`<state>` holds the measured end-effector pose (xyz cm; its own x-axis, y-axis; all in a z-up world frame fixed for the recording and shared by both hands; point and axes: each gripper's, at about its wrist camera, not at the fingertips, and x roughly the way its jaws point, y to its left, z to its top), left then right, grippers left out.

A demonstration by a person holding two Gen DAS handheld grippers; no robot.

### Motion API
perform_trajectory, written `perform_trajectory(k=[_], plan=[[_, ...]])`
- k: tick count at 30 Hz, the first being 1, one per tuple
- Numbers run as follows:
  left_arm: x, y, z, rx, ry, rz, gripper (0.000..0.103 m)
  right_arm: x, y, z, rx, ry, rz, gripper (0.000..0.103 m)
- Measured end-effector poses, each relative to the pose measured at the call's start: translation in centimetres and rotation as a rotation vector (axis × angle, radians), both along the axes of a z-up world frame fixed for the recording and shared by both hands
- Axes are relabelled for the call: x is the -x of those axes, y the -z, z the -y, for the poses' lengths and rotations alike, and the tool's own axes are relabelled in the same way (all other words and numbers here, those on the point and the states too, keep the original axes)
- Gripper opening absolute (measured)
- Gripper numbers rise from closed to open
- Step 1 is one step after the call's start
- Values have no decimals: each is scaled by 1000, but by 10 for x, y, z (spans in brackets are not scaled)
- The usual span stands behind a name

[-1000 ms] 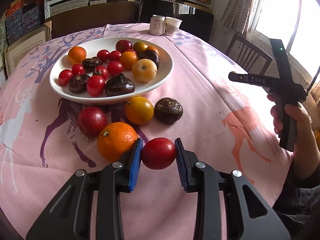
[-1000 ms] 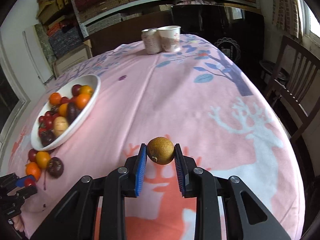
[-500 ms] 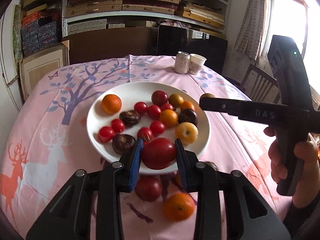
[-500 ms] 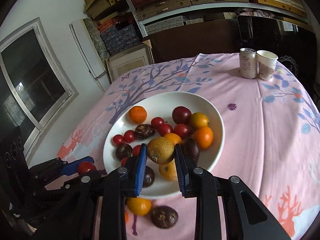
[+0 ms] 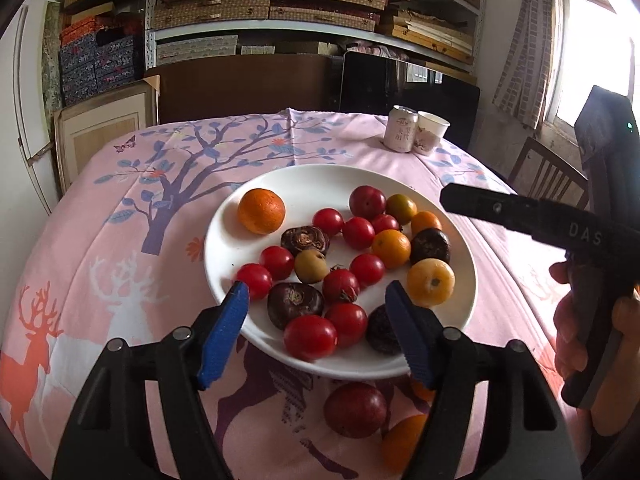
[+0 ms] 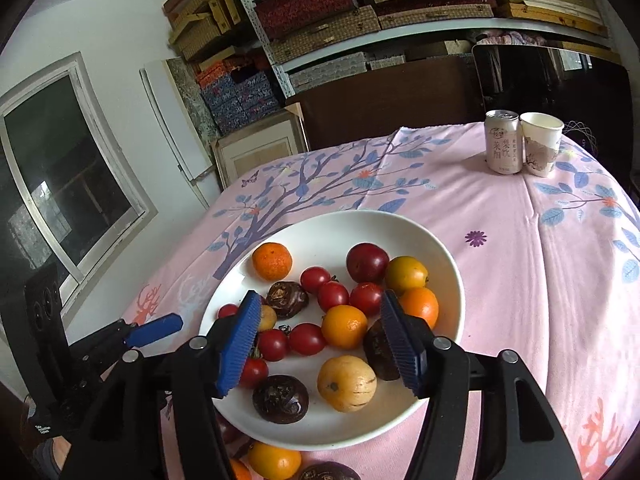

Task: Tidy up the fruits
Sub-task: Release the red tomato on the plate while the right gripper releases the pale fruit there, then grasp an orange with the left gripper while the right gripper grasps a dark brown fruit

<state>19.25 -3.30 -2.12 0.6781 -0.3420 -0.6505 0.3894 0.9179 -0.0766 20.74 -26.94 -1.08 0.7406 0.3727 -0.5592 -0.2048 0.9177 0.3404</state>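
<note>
Now both grippers, left gripper [image 5: 316, 300] and right gripper [image 6: 318, 312], hang open and empty; loose plum [image 5: 355, 410] lies lower centre, nearer the left.

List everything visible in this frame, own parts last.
plate: one, white, centre of the table, holding mixed fruit
loose fruit: several, dark red and orange, on the cloth in front of the plate
tablecloth: one, pink with tree and deer print, covering the table
can: one, pale, far end of the table
paper cup: one, white, right beside the can
left gripper: open, over the plate's near edge
right gripper: open, over the plate
</note>
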Motion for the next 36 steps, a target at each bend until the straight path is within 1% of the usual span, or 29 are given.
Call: perform_trajectory(k=[1, 2, 4, 8, 14, 16, 18, 20, 21, 22, 24, 27, 28, 30, 31, 33, 36], plan=[[7, -1, 1, -2, 16, 8, 70, 3, 0, 4, -6, 7, 6, 66], [13, -1, 1, -7, 33, 10, 75, 4, 0, 9, -9, 14, 9, 66], [28, 2, 5, -17, 63, 9, 80, 9, 3, 15, -6, 26, 10, 66], [56, 15, 15, -51, 131, -24, 80, 17, 14, 27, -9, 41, -10, 67], [96, 40, 27, -124, 168, -67, 80, 24, 19, 40, -34, 63, -16, 67], [100, 42, 29, -123, 166, -79, 80, 24, 20, 40, -41, 63, -20, 67], [95, 44, 30, -107, 153, -98, 75, 24, 21, 37, -34, 57, -22, 67], [86, 50, 34, -95, 161, -152, 49, 26, 22, 34, -20, 51, -20, 67], [82, 54, 37, -103, 161, -179, 46, 27, 22, 32, -11, 46, -18, 67], [77, 57, 38, -100, 161, -204, 45, 27, 22, 30, -3, 41, -19, 67], [69, 58, 37, -70, 158, -227, 45, 29, 22, 29, 14, 33, -18, 67], [69, 57, 32, -28, 156, -233, 44, 33, 25, 27, 16, 3, -55, 67], [69, 55, 27, -6, 146, -224, 44, 34, 28, 27, 10, -17, -85, 67], [73, 45, 16, 57, 125, -173, 44, 44, 37, 22, 27, -76, -141, 67], [76, 39, 10, 87, 117, -139, 44, 52, 41, 18, 52, -110, -152, 67], [79, 35, 7, 105, 107, -112, 44, 67, 50, 8, 125, -156, -156, 67], [78, 35, 9, 96, 109, -118, 44, 77, 61, -12, 247, -195, -163, 66]])
